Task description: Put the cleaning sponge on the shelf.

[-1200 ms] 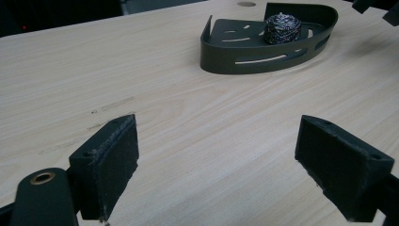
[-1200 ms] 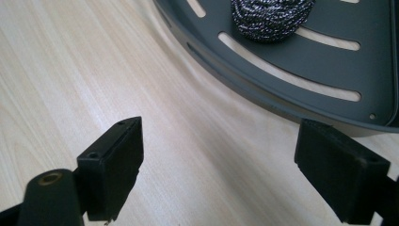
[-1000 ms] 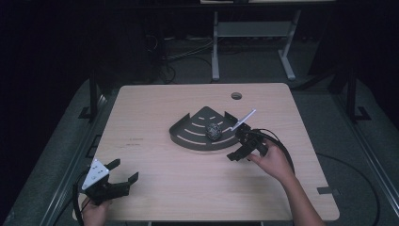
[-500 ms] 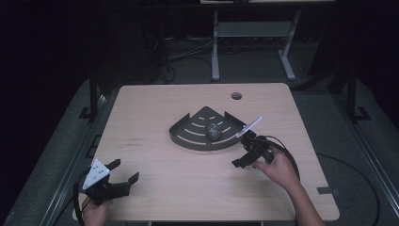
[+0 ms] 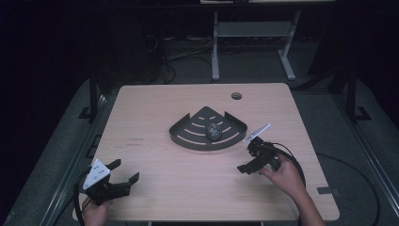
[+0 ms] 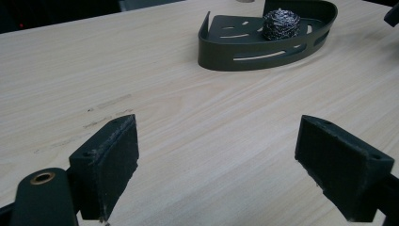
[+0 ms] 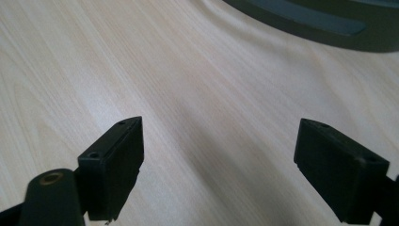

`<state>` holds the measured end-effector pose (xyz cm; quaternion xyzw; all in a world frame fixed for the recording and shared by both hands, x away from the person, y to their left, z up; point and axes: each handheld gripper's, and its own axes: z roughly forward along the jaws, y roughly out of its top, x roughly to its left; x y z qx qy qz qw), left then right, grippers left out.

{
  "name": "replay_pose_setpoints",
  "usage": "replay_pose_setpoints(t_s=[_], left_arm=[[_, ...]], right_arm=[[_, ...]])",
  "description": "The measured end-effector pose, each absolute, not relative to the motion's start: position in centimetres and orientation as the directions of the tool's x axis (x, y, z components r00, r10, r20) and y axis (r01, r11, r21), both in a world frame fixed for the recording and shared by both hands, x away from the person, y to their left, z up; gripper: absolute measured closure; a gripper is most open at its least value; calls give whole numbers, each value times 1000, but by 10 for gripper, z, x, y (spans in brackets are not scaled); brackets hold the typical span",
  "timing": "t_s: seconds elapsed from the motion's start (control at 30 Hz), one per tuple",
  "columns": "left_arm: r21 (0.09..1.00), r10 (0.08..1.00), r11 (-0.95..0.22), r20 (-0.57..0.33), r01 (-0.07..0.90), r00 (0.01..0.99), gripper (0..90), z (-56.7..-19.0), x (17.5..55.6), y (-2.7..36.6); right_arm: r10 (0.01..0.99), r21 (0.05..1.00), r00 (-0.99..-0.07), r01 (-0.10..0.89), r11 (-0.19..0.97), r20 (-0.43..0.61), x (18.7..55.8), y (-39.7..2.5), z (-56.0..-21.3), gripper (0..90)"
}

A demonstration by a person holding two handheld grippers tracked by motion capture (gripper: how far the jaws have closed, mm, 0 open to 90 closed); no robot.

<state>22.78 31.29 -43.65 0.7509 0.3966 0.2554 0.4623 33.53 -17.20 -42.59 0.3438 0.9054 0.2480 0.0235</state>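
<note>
High view: the table carries a dark fan-shaped tray near its middle, slightly toward the far side. A steel wool ball lies inside the tray, right of its centre. The right claw sits just off the tray's near right corner, apart from it, held in the person's right hand, with nothing between its jaws. The left claw rests at the near left corner of the table, well apart from the tray, jaws spread and empty.

Left gripper view: the left claw stands wide open over bare table. Nothing is held. The tray lies far ahead, its slotted wall facing the camera, and the steel wool ball sits within it toward the far wall.

Right gripper view: the right claw is likewise wide open and grips nothing, with bare table between and ahead of its jaws. The tray's curved wall crosses the top right corner, clear of both jaws.
</note>
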Motion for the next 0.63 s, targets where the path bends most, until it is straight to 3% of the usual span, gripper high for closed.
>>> replay_pose_setpoints(t_s=[0.63], left_arm=[[892, 831, -267, 22, 365, 555, 132, -438, 229, 312]], right_arm=[[641, 510, -760, 597, 620, 109, 300, -191, -435, 150]])
